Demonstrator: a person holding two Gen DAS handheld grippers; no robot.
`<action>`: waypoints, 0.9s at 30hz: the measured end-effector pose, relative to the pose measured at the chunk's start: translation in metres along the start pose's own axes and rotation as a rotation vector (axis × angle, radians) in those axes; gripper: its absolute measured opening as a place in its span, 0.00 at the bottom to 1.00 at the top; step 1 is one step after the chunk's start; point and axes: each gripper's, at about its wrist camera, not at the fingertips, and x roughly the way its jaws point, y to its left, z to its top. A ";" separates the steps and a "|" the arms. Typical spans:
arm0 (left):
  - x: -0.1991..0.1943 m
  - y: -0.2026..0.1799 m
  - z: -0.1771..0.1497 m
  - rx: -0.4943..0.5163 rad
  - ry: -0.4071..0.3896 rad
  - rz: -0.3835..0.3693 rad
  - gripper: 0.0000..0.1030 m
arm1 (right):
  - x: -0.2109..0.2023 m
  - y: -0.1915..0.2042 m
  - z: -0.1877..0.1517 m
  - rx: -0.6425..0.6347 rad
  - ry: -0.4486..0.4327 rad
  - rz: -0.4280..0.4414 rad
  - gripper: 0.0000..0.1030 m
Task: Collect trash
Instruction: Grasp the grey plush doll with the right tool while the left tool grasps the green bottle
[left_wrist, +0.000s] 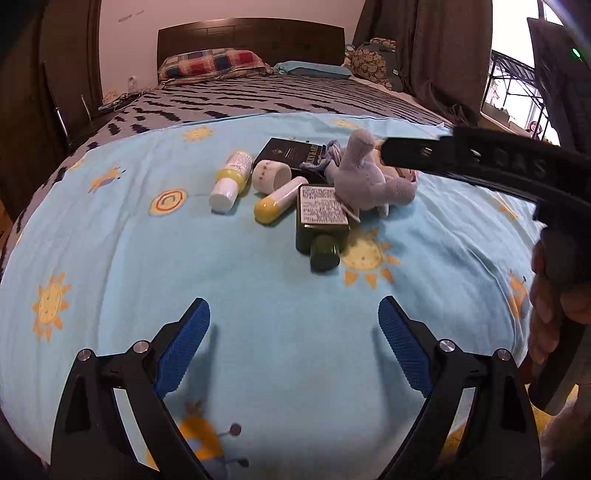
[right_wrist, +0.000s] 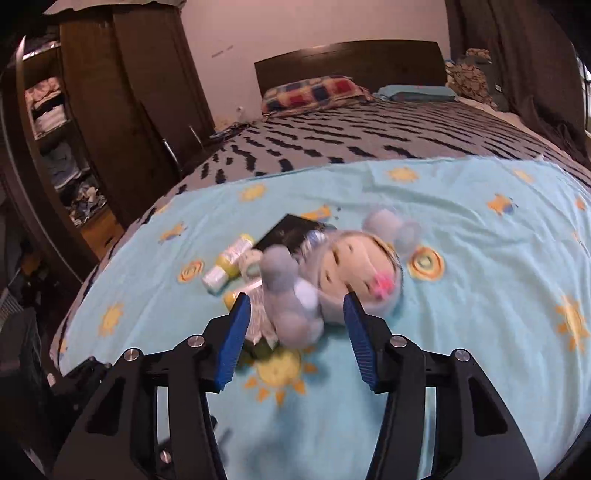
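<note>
Bed sheet (left_wrist: 110, 229), pale blue with suns: carries one heap of items at centre frame in both views.

Heap, left to right in the left wrist view:
- Yellow-and-white bottle (left_wrist: 229, 181), lying down, cap toward the camera.
- White cup (left_wrist: 270, 174), on its side, touching the bottle.
- Yellow-capped tube (left_wrist: 280, 199), just below the cup.
- Black box (left_wrist: 290, 153), flat, behind the cup.
- Dark green bottle (left_wrist: 322, 225), label up, cap toward the camera.
- Plush toy (left_wrist: 365, 177), grey-blue, resting against the green bottle.

Left gripper (left_wrist: 293, 325): lower frame, spread wide, nothing between its fingers, well short of the heap.

Right gripper (right_wrist: 297, 325): lower centre of the right wrist view, part-way spread, lined up on the plush toy (right_wrist: 332, 280); pads not pressing on it, as far as the blur allows.

Step in hand, as a judgement: sort trash from keepsakes. The toy looks like no trash, so it is best moved aside gently, without dragging the bottles. Grip bottles across the body, not the cap, since round ones roll on soft cloth.

Hard to make out: the right view is smeared; the green bottle is mostly hidden there. No trash bag or bin shows. Label text is unreadable. A hand (left_wrist: 550, 295) at right edge is cut off.
</note>
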 end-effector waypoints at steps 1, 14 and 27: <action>0.002 0.000 0.002 0.001 0.001 -0.004 0.83 | 0.004 0.002 0.003 -0.005 0.005 0.001 0.45; 0.037 0.001 0.026 -0.005 0.035 -0.059 0.53 | 0.040 0.012 0.023 -0.058 0.037 0.030 0.20; 0.031 -0.011 0.026 0.037 0.023 -0.089 0.18 | 0.012 0.009 0.022 -0.076 -0.004 0.003 0.18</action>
